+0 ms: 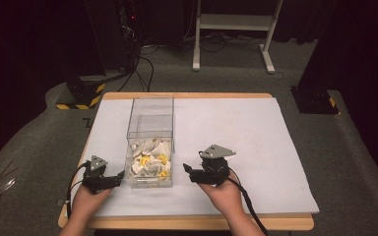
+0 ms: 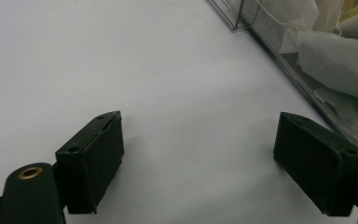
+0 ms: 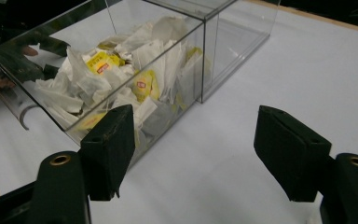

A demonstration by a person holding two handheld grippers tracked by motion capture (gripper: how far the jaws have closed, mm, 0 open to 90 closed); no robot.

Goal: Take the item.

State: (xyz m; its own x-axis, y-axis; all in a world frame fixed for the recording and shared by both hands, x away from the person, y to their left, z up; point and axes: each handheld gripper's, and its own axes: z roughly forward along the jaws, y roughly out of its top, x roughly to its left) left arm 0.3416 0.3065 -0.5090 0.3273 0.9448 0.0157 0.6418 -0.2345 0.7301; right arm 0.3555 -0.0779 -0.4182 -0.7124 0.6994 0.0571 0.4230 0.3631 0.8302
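A clear plastic box (image 1: 150, 142) is standing on the white sheet (image 1: 256, 142) that is covering the worktop (image 1: 187, 95), left of the sheet's middle and between the two hands. A clear divider is splitting it into two compartments: the near one is holding a loose heap of tea bags (image 1: 151, 160), white paper with yellow tags, while the far one is showing bare clear walls.

The left gripper (image 1: 119, 175) is lying low on the sheet just beside the box's near left corner, pointing toward it, with the person's left hand (image 1: 89, 195) wrapped around its body. In the left gripper view its jaws are standing wide apart with only white sheet between them, and the box wall (image 2: 307, 88) is running past the right-hand jaw, close to it; whether that jaw is touching the wall cannot be told.

The right gripper (image 1: 188, 170) is hovering just right of the box's near right corner, carried by the right hand (image 1: 224, 189), a cable (image 1: 248, 204) trailing back from it. In the right gripper view its jaws are standing apart with nothing between them, and the tea bags (image 3: 121, 79) are showing through the box's clear wall beyond the left-hand jaw.
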